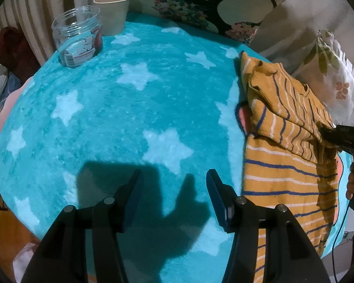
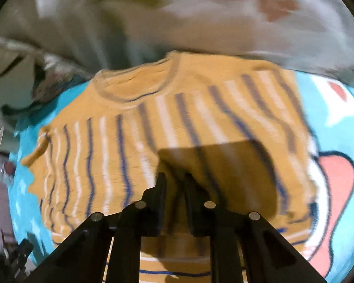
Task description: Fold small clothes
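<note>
**Striped sweater lies at the blanket's edge, partly folded**

The mustard-yellow sweater (image 1: pixel 292 165) with blue and white stripes lies on a turquoise blanket (image 1: pixel 120 108) patterned with white stars, which covers the surface. In the left wrist view the sweater sits along the blanket's right side, well apart from the clear jar (image 1: pixel 76 36) and the paper cup (image 1: pixel 113 13) that stand side by side at the blanket's far left edge. Its long axis runs from near to far along that right side. An upper layer is turned over the lower body, so its stripes run at an angle to those beneath. The round neckline (image 2: pixel 134 87) shows in the right wrist view at the sweater's far end, pointing away from the camera.

The left gripper (image 1: pixel 174 198) hangs over bare blanket just left of the sweater; its fingers stand released, nothing between them, and their shadow falls on the pile below.

The right gripper (image 2: pixel 174 188) is over the sweater's near half. Its fingers are drawn almost together, with a narrow gap. Whether they pinch any cloth cannot be told: the tips lie in their own dark shadow and the whole view is smeared by motion blur. In the left wrist view this gripper appears at the sweater's right edge, touching the folded layer, with part of the person's hand (image 1: pixel 352 181) on its handle.

The sweater's near hem is cut off behind the gripper bodies in both views.
</note>
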A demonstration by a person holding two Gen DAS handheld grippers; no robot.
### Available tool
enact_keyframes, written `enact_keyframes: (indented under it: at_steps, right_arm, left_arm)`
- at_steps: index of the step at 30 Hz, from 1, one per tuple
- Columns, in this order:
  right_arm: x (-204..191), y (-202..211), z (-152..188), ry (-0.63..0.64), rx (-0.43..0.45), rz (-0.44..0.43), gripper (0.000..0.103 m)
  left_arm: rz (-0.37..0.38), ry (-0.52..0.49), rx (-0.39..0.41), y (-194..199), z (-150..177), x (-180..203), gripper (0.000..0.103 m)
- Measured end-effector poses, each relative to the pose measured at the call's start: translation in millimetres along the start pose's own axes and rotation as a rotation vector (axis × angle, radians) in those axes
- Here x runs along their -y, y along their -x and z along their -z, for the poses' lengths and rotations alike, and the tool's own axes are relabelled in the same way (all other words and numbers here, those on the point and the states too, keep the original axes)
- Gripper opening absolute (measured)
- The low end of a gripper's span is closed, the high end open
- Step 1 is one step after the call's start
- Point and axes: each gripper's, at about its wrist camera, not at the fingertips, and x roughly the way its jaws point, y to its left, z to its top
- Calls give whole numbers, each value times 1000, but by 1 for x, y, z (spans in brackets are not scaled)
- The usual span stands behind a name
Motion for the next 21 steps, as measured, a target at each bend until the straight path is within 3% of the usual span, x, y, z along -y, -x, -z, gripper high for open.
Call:
enact_keyframes:
  at_steps: [3,6,8,11,18,21]
  right_arm:
    - [21,10,0,-41,19,-49,17]
    - [38,28,6,-40,48,-95,33]
    - [51,40,13,-15,62,-122,36]
    - [65,54,30,30,63,-117,50]
    - [125,73,100,90,-13,-188,52]
    - [152,74,133,90,-82,-234,54]
  left_arm:
    - [-16,3,8,5,8,9,54]
    - [-25,24,3,7,18,17,54]
    - [-15,52,-14,6,28,22,54]
    - [-17,79,-32,4,45,30,54]
    - [-32,130,-77,-3,95,47,54]
    - [-39,133,-52,0,113,54,61]
